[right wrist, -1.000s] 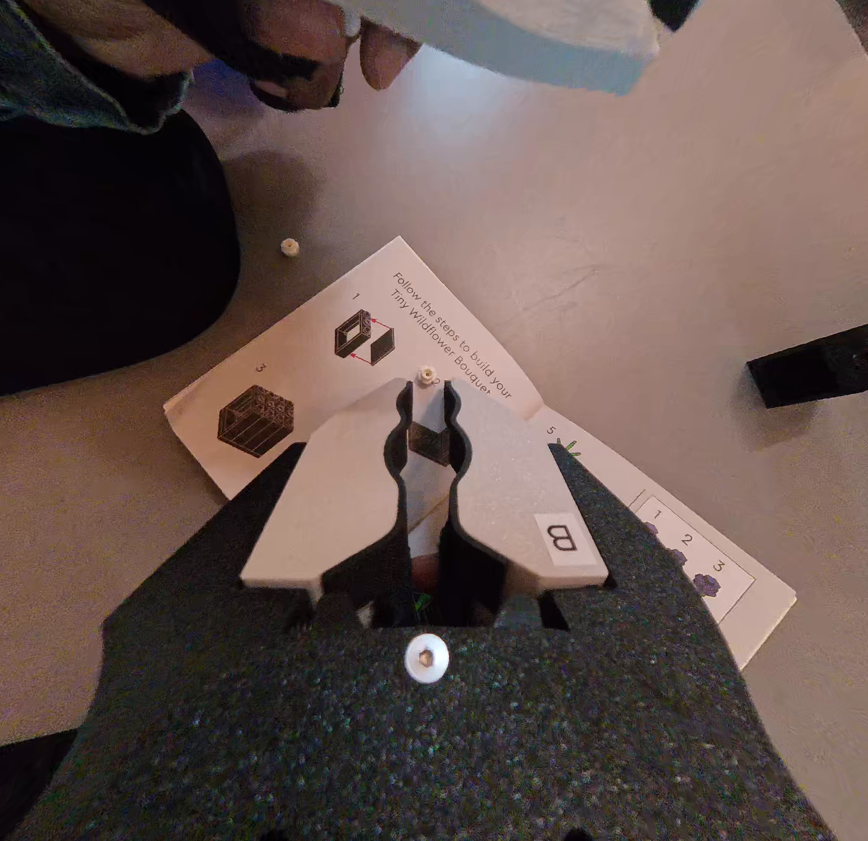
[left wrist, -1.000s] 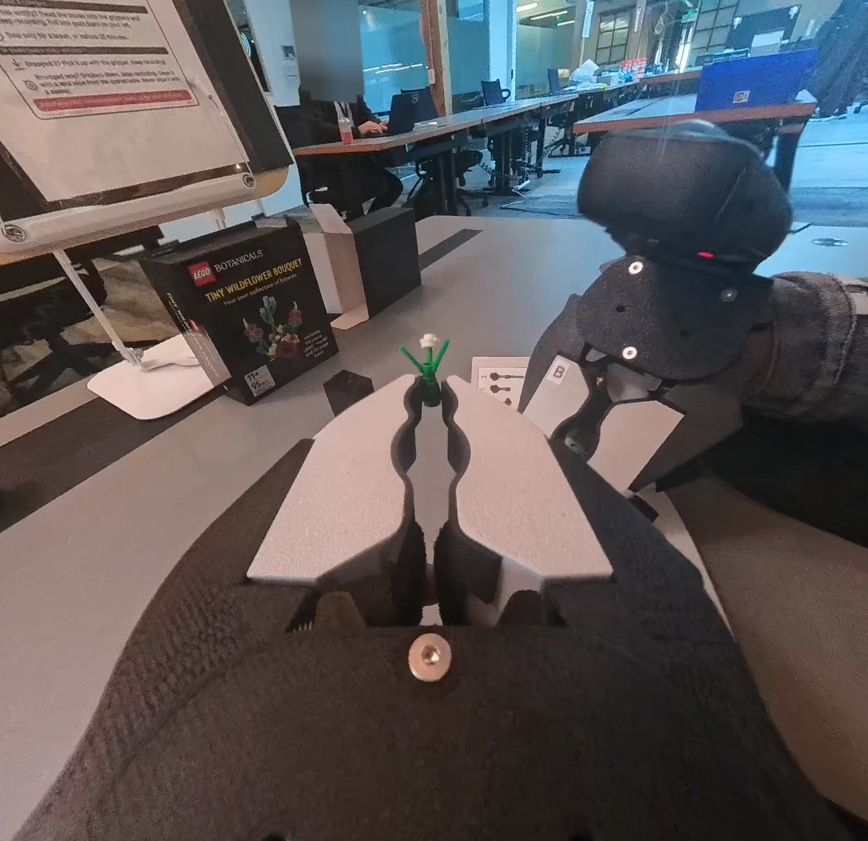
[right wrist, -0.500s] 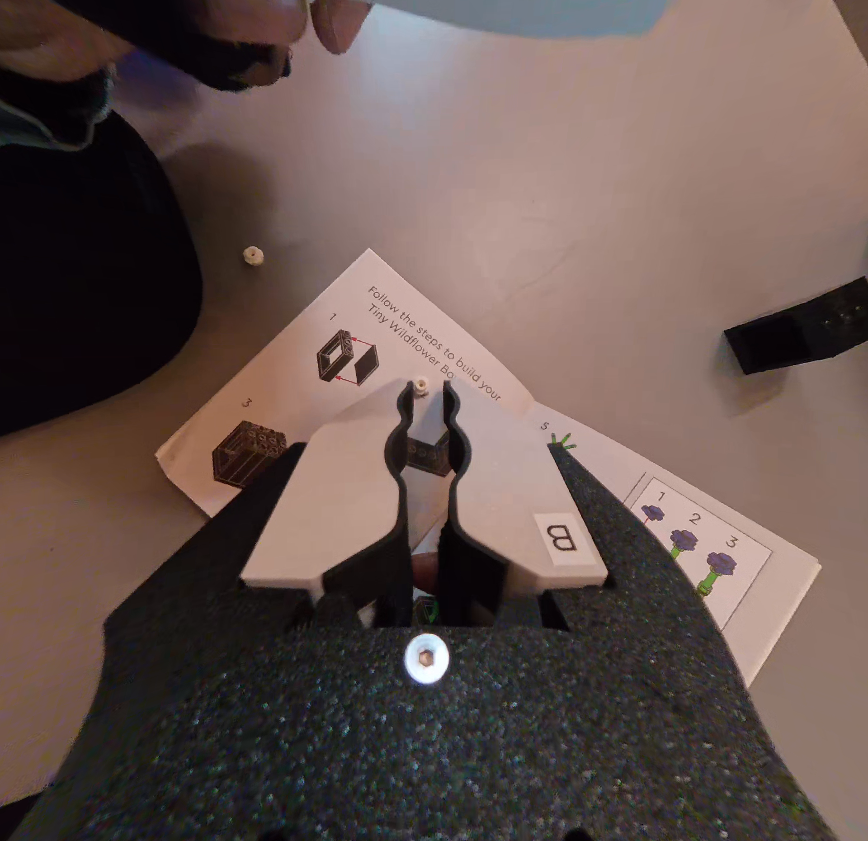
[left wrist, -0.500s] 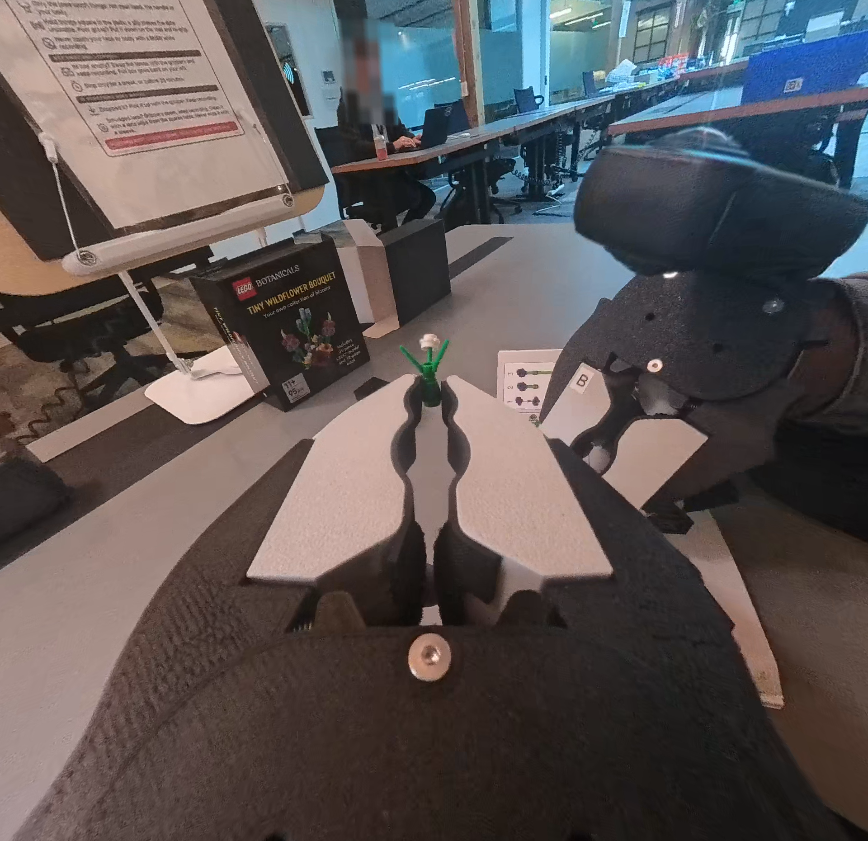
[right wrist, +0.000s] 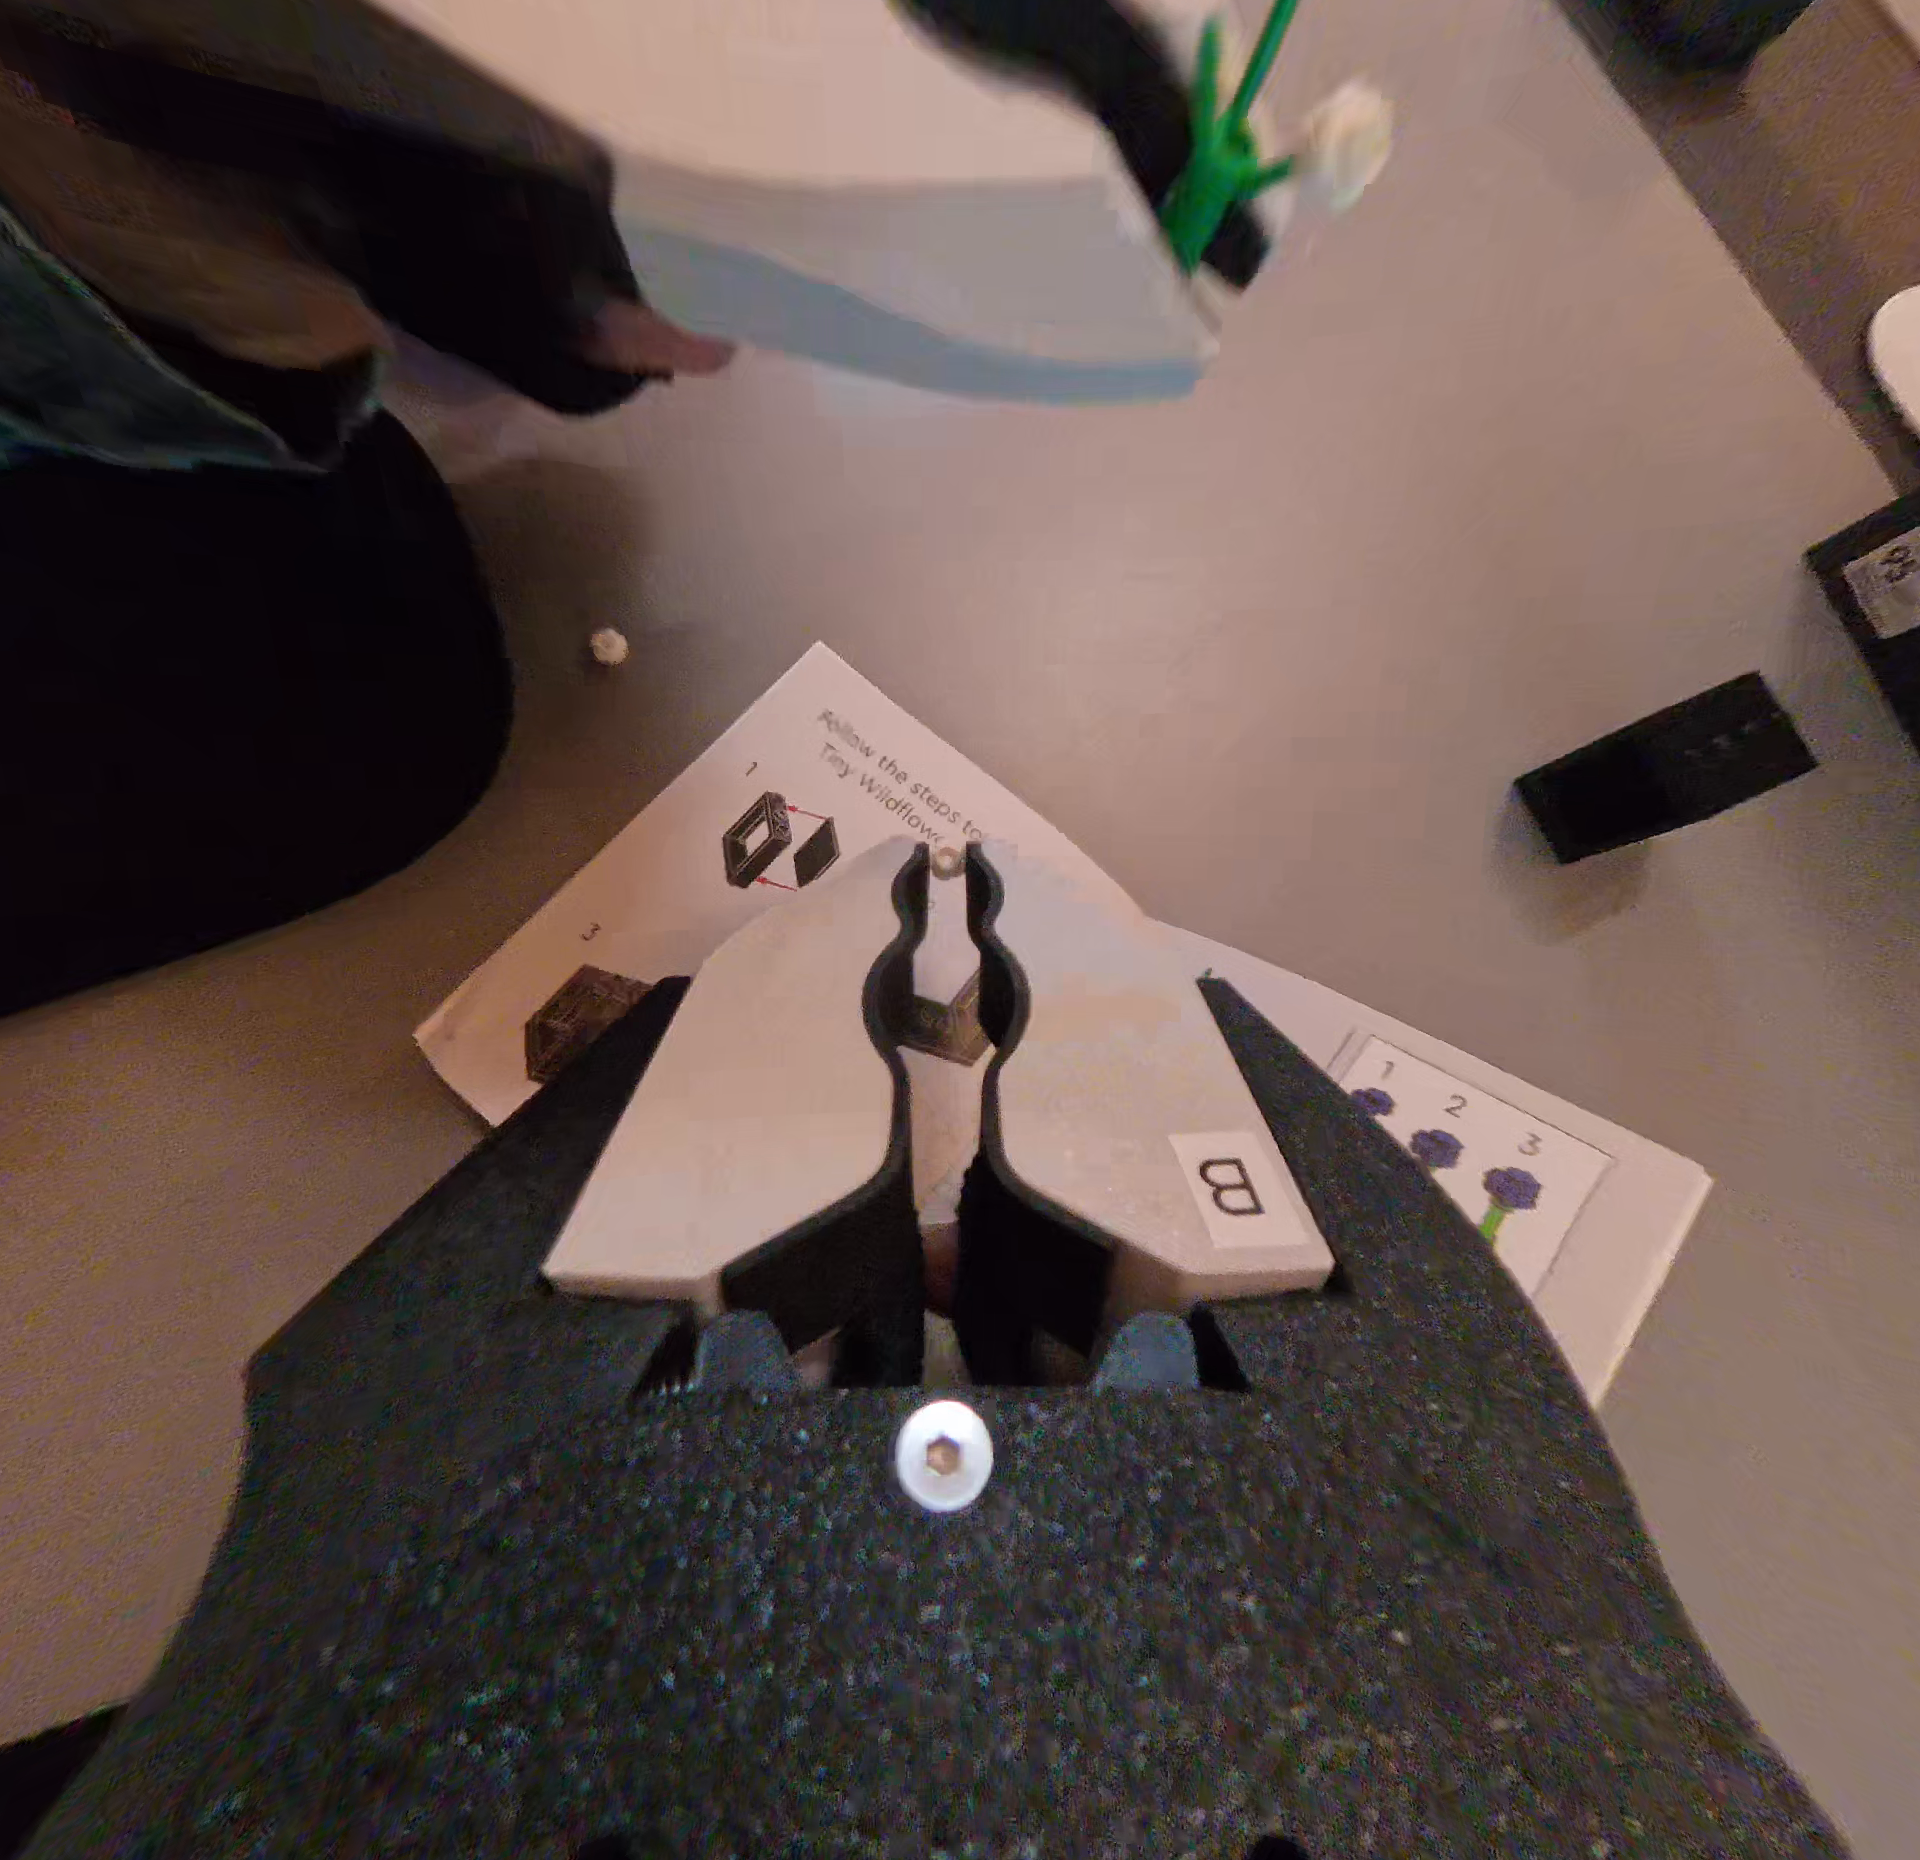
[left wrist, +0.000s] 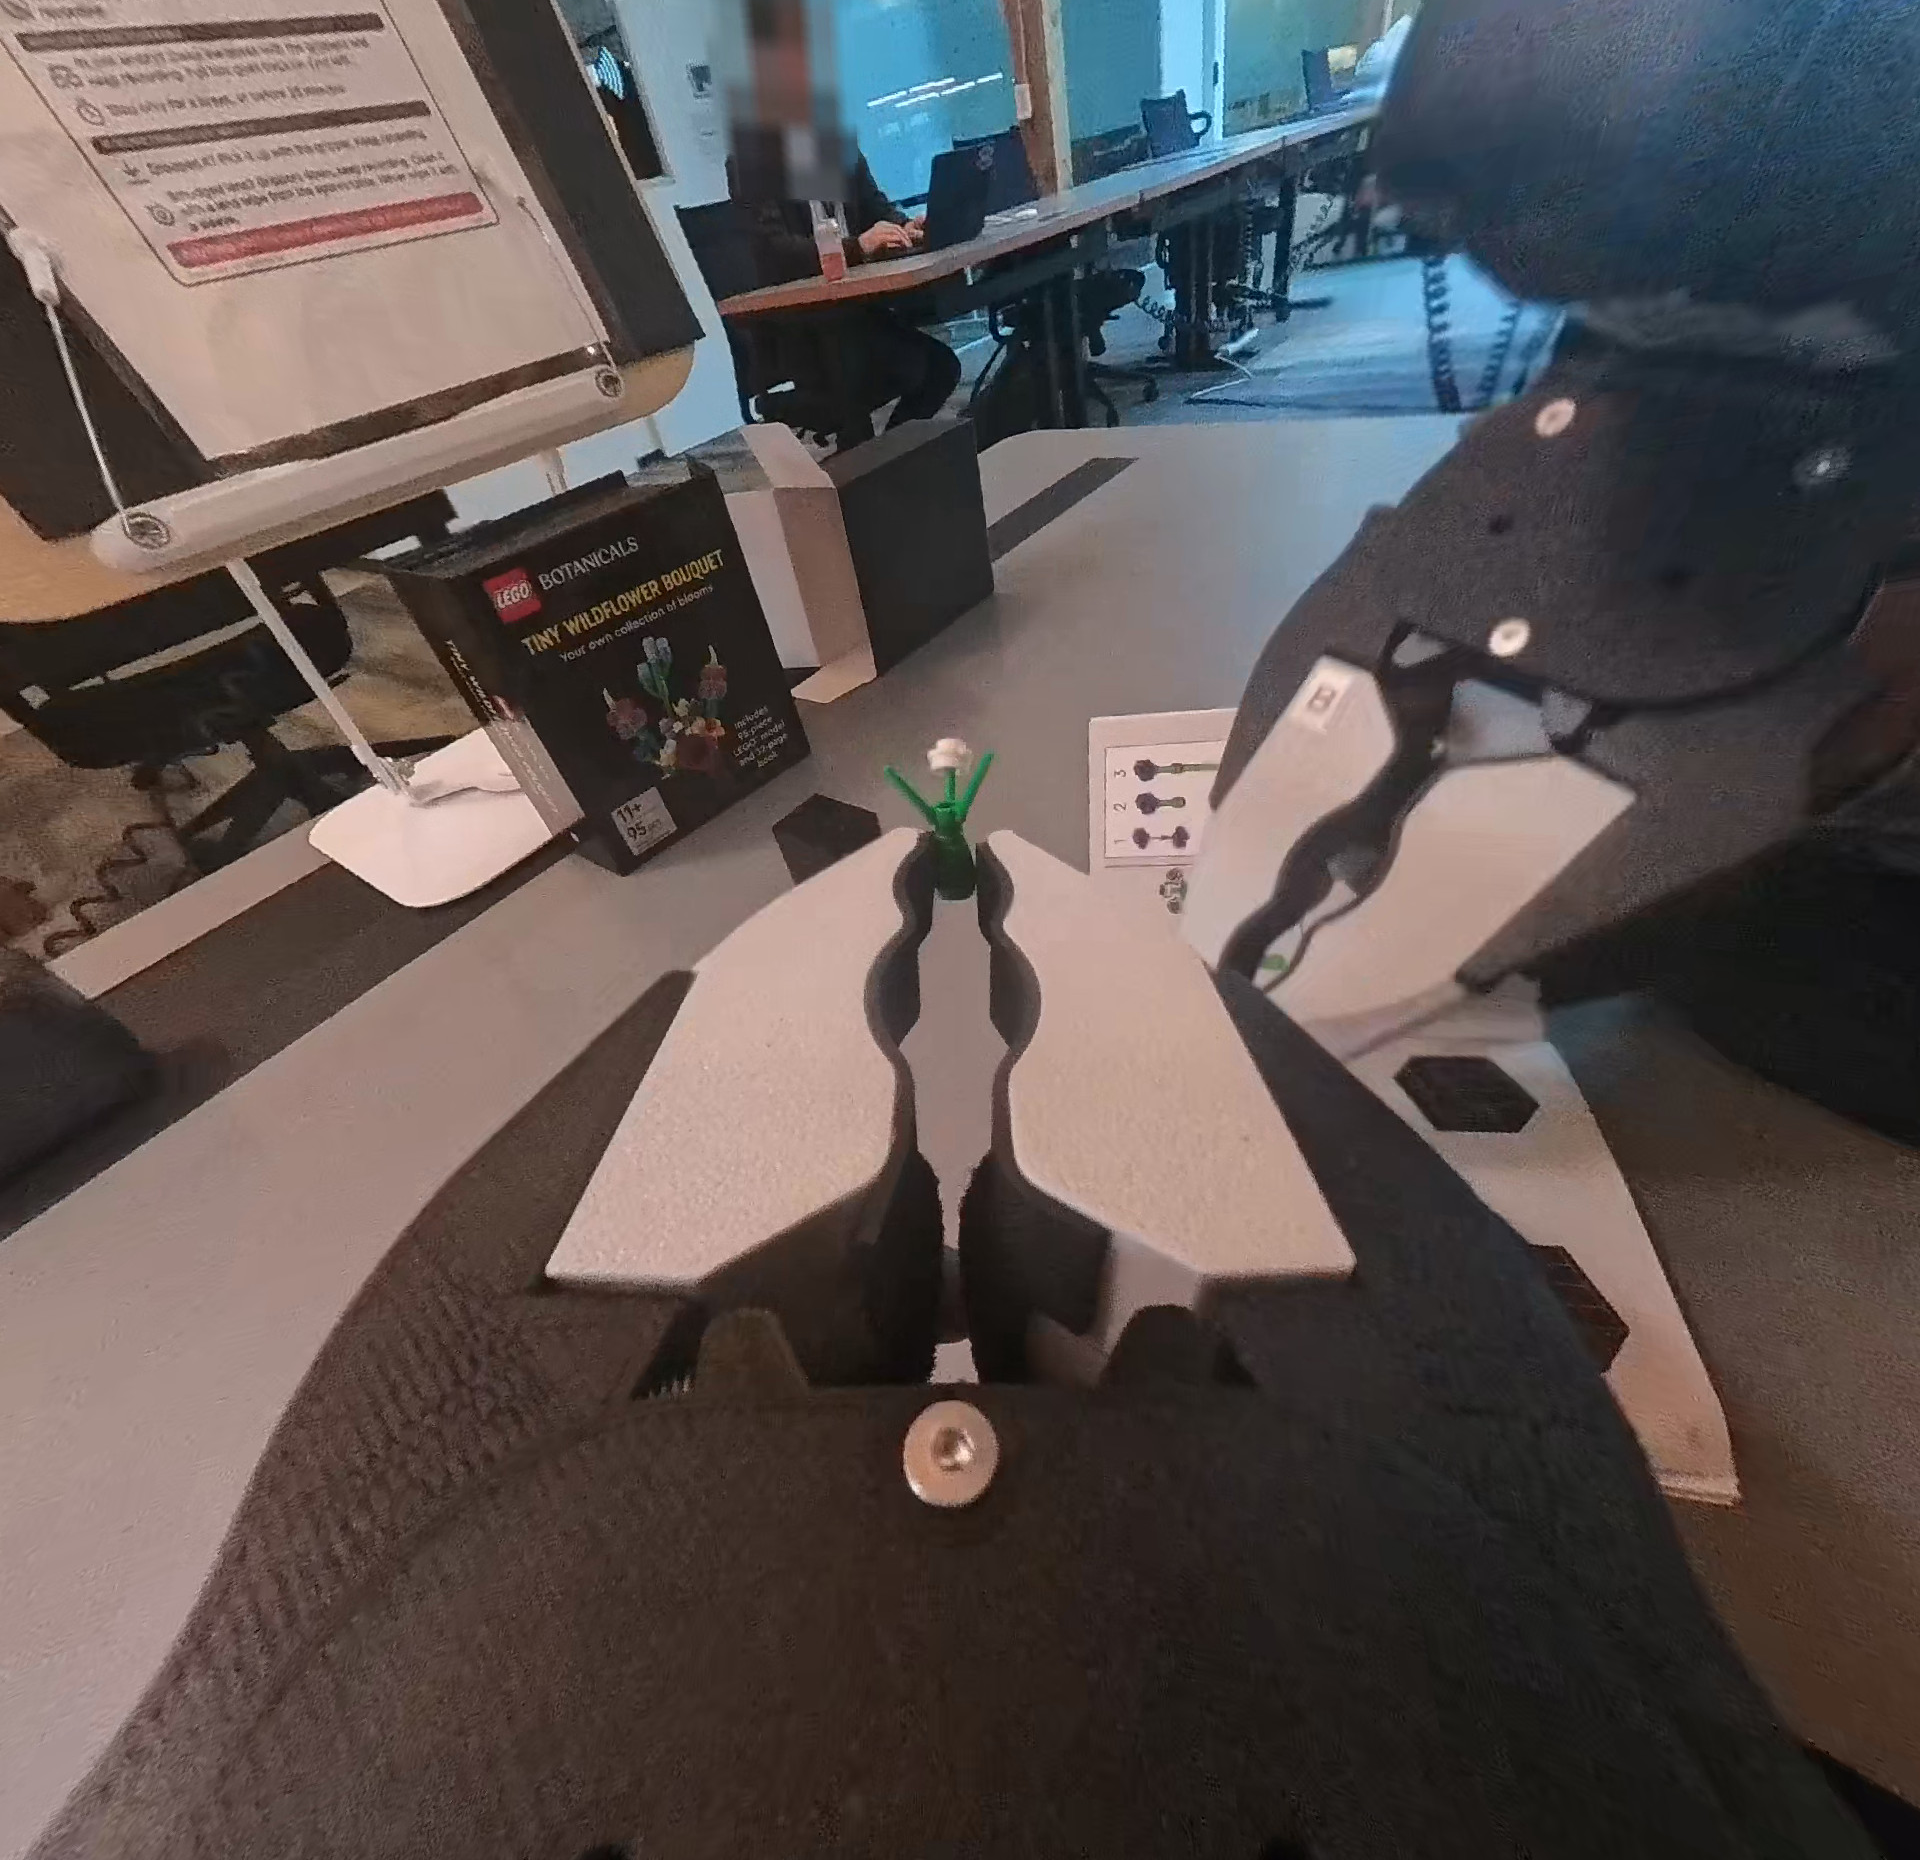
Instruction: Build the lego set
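Observation:
My left gripper is shut on a green stem with thin leaves and a small white flower piece on top, held above the grey table. The stem and the left gripper also show, blurred, at the top of the right wrist view. My right gripper is shut on a tiny white round piece at its tips, over the instruction sheet. In the left wrist view the right gripper points down at the sheet, close to the right of the left gripper.
The black set box and a sign stand are at the back left. A black brick lies right of the sheet, and a loose white stud lies to its left. A person sits at a far desk.
The left gripper with the stem has swung closer to the right gripper and now shows at the top of the right wrist view. The right gripper has barely shifted over the sheet.

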Demonstrator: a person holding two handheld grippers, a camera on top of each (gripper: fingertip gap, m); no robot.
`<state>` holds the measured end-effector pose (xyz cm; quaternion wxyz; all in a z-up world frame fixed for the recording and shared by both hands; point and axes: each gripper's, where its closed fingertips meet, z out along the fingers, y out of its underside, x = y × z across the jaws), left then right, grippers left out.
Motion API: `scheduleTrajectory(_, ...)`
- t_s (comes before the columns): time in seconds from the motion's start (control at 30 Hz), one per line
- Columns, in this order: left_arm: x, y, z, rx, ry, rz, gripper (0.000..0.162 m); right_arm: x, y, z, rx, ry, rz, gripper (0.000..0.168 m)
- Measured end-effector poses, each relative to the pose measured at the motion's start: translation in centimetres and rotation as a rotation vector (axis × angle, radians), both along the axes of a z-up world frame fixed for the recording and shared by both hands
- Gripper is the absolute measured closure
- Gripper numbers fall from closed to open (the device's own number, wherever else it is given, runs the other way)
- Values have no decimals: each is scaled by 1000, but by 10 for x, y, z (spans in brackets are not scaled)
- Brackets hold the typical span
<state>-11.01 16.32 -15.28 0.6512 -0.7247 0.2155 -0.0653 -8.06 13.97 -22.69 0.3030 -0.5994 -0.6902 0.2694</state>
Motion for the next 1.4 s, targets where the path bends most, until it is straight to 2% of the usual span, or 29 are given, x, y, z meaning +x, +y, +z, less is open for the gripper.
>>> scheduleTrajectory(0.03, 2, 0, -1, -6, -2, -8, 154, 1, 0, 13, -26, 60, 6, 162)
scheduleTrajectory(0.2, 16, -4, -6, -4, 85, -70, 154, 11, 4, 90, -84, 440, 36, 162)
scheduleTrajectory(0.27, 28, -8, -7, 37, 167, -126, 154, 16, -1, 109, -139, 559, 77, 162)
scheduleTrajectory(0.33, 30, -9, -12, 56, 306, -110, 154, 20, -7, 113, -214, 584, 131, 162)
scheduleTrajectory(0.4, 19, -5, -14, 84, 496, -4, 154, 23, 0, 109, -189, 566, 126, 162)
scheduleTrajectory(0.47, 2, -1, -11, 101, 654, 155, 154, 24, 8, 106, -71, 569, 107, 162)
scheduleTrajectory(0.53, -5, -2, 1, 152, 727, 271, 154, 18, 11, 113, 58, 664, 59, 162)
scheduleTrajectory(0.6, 2, -6, 9, 174, 647, 283, 154, 14, 4, 127, 187, 834, 7, 162)
scheduleTrajectory(0.67, 9, -10, 16, 188, 552, 275, 154, 12, -7, 130, 347, 869, 12, 162)
scheduleTrajectory(0.73, 12, -13, 23, 196, 497, 275, 154, 13, -15, 134, 407, 903, 21, 162)
scheduleTrajectory(1.4, 25, -16, 24, 211, 445, 207, 154, 6, -13, 120, 379, 811, 15, 162)
